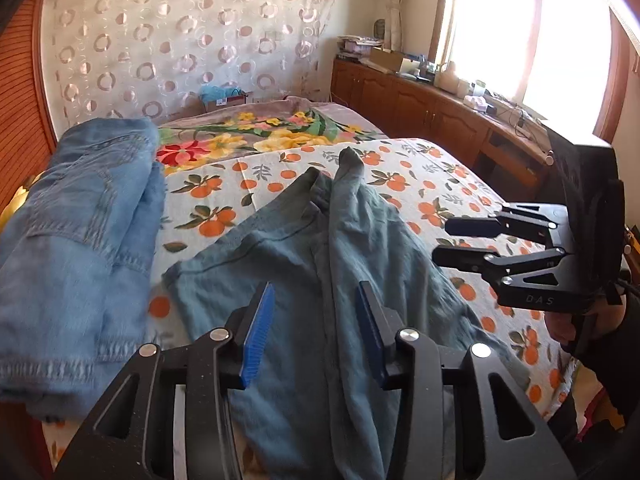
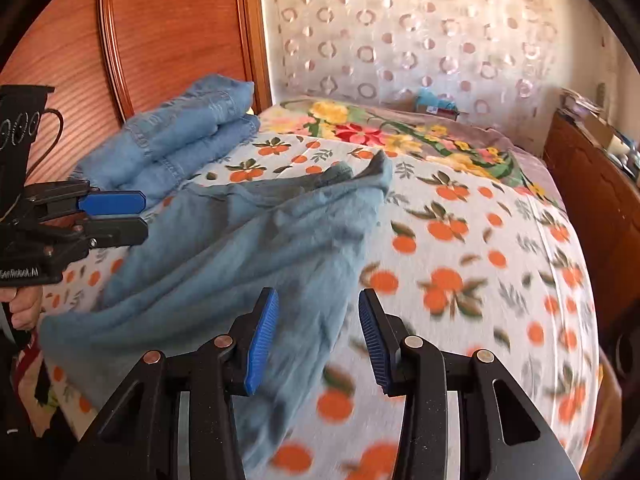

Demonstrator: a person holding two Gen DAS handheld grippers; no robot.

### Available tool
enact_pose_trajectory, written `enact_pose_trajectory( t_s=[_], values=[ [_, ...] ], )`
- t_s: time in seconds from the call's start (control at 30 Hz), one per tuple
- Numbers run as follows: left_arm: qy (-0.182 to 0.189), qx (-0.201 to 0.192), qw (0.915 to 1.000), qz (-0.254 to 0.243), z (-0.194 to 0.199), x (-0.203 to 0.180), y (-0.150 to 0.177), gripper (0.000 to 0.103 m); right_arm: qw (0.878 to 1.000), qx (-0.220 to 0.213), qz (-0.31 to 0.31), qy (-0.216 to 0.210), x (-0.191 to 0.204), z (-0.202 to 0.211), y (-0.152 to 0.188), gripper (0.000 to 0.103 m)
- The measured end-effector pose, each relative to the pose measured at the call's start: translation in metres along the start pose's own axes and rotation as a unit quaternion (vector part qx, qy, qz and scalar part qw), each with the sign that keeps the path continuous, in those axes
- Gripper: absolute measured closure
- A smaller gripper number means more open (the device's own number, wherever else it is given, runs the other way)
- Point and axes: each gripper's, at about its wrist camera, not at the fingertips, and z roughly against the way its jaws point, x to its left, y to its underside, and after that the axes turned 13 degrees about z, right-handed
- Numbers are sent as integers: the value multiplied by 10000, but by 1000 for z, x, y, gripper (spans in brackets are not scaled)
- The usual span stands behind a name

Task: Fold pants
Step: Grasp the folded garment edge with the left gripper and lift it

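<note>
A pair of grey-blue pants (image 1: 320,256) lies rumpled along the orange-print bedsheet (image 1: 424,184), legs pointing away. It also shows in the right wrist view (image 2: 224,248). My left gripper (image 1: 316,300) is open and empty, just above the pants' near end. My right gripper (image 2: 318,308) is open and empty, over the pants' right edge and the bedsheet (image 2: 460,240). The right gripper also shows in the left wrist view (image 1: 444,242), and the left gripper shows in the right wrist view (image 2: 142,216); both are apart from the cloth.
A folded light-blue denim garment (image 1: 80,232) lies on the bed's left side, by the wooden headboard (image 2: 172,28). A floral blanket (image 1: 260,132) covers the far end. A wooden cabinet (image 1: 420,108) with clutter runs along the right under a bright window.
</note>
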Motion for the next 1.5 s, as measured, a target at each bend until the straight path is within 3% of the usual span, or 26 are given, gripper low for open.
enact_pose_trajectory(
  t_s=[0.13,0.33,0.4,0.5,0.8,0.9,1.07,1.23,1.5],
  values=[
    [119,159,9998,19,-24,2,-13,73,10000,24,23,-59,-15,-23,-14,59],
    [149,371,9992,-19,-51,3,-25,74,9974,243,-295,-610,-37,-57,-16,60],
    [141,468,9988,-31,-58,2,-25,74,9981,277,-116,-538,-36,-60,-17,74],
    [170,588,9981,-101,-64,-1,-25,74,9985,414,113,-330,-36,-64,-16,85],
    [186,858,9961,-127,-86,-2,-33,74,9987,377,174,-306,-37,-64,-21,85],
    [318,944,9950,-76,-91,-4,-30,83,9988,319,180,-312,-39,-60,-17,85],
    [332,853,9958,-88,-85,-8,-27,97,9989,287,163,-322,-39,-55,-11,85],
    [208,304,9992,169,-49,3,-35,99,9989,276,136,-345,-41,-54,-10,85],
    [-453,-356,9965,603,0,50,-48,99,9991,296,183,-258,-39,-54,-11,81]
  ],
)
